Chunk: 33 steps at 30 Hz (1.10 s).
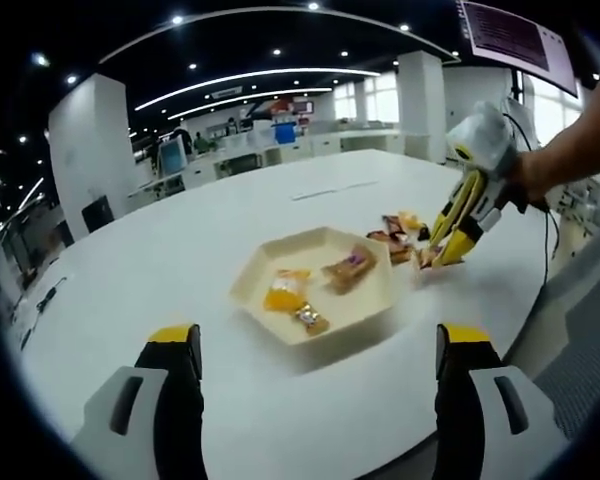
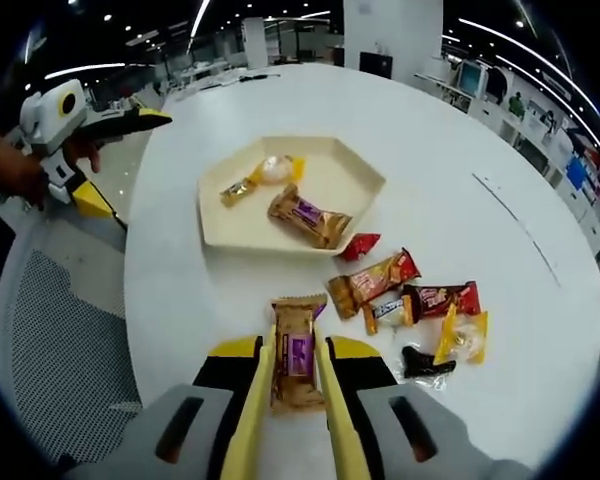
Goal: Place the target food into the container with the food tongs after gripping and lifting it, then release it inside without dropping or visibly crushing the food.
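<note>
Right gripper (image 2: pixel 292 400) fingers are clamping a brown wrapped snack (image 2: pixel 298 352) beside loose candies (image 2: pixel 420 310) on the worktop (image 2: pixel 460 150); hexagonal tray (image 2: pixel 355 160) lying ahead; left gripper (image 1: pixel 315 345) fingers are gaping wide, holding nothing.

We're in a big open-plan office: rows of desks (image 1: pixel 280 150) with monitors (image 1: pixel 170 155) run behind the white tabletop (image 1: pixel 180 260). Overhead, recessed spotlights and long curved light strips (image 1: pixel 250 80); white square pillars (image 1: pixel 90 150) break up the floor.

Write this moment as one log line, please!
right claw: shut on snack bar | left claw: open | tray: three sweets
</note>
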Motion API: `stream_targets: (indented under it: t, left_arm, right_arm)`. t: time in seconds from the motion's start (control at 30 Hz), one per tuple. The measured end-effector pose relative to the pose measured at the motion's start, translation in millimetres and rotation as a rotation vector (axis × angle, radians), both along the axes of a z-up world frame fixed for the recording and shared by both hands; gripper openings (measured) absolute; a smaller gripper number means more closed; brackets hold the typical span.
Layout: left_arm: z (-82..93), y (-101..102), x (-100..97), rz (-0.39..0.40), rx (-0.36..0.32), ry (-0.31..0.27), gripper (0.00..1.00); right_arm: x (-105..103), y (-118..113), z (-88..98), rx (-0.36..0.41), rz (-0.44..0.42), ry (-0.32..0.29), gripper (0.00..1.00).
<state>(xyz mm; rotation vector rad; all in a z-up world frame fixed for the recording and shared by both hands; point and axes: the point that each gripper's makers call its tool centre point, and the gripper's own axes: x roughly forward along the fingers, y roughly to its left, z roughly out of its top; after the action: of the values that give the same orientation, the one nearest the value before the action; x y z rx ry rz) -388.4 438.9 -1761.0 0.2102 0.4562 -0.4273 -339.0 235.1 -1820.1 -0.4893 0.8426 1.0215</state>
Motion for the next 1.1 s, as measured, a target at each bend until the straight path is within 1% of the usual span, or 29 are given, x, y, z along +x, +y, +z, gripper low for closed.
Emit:
stream_targets:
  t: [0.07, 0.1, 0.2, 0.27, 0.33, 0.43, 0.47, 0.5, 0.53, 0.6, 0.67, 0.77, 0.87, 0.97, 1.1]
  left_arm:
    - [1.4, -1.2, 0.1, -0.004, 0.001, -0.008, 0.94]
    - [-0.8, -0.4, -0.6, -0.005, 0.016, 0.000, 0.93]
    - [0.4, -0.7, -0.1, -0.004, -0.006, -0.003, 0.94]
    - [-2.5, 0.3, -0.8, 0.000, -0.003, 0.015, 0.95]
    - [0.0, 0.6, -0.2, 0.002, -0.007, 0.001, 0.95]
    - [-1.0, 1.3, -0.3, 0.005, 0.002, 0.003, 0.96]
    - [-0.1, 1.9, 0.3, 0.009, 0.003, -0.003, 0.96]
    - [3.7, 1.9, 1.7, 0.014, -0.014, -0.022, 0.97]
    - [4.4, 2.3, 1.9, 0.013, -0.015, -0.026, 0.99]
    - [2.4, 6.5, 1.9, 0.025, 0.011, -0.020, 0.98]
    - [4.4, 6.3, 2.8, 0.030, 0.000, -0.030, 0.99]
    - [3.8, 8.5, 3.1, 0.037, 0.006, -0.027, 0.98]
    - [5.2, 5.7, 2.8, 0.026, -0.006, -0.031, 0.98]
    - [6.7, 3.5, 1.6, 0.018, -0.023, -0.030, 0.98]
    - [5.3, 0.1, -0.2, -0.001, -0.028, -0.021, 0.98]
  right_arm:
    - [0.6, -0.4, 1.5, 0.002, -0.001, 0.004, 0.24]
    - [1.6, -1.0, 1.6, -0.001, 0.001, 0.003, 0.23]
    - [2.8, -1.5, 5.7, -0.005, 0.009, -0.002, 0.23]
    - [3.7, -1.8, 7.9, -0.011, 0.019, -0.007, 0.24]
    - [6.2, -2.0, 9.9, -0.017, 0.031, -0.010, 0.23]
    - [10.8, -1.8, 15.3, -0.015, 0.042, -0.013, 0.24]
    - [12.5, -1.3, 19.1, -0.009, 0.045, -0.012, 0.24]
    - [12.8, -0.6, 21.3, -0.002, 0.050, -0.010, 0.24]
    - [13.9, 1.1, 24.4, 0.010, 0.063, -0.014, 0.24]
    - [16.8, 0.9, 25.4, 0.001, 0.073, -0.018, 0.24]
    - [19.4, 2.0, 27.9, 0.004, 0.081, -0.018, 0.23]
    - [23.2, 6.0, 39.1, 0.011, 0.084, -0.024, 0.23]
    - [27.3, 9.5, 50.6, 0.019, 0.082, -0.037, 0.23]
    - [29.1, 11.0, 60.4, 0.025, 0.075, -0.026, 0.23]
    - [33.4, 11.1, 72.2, 0.017, 0.058, -0.029, 0.23]
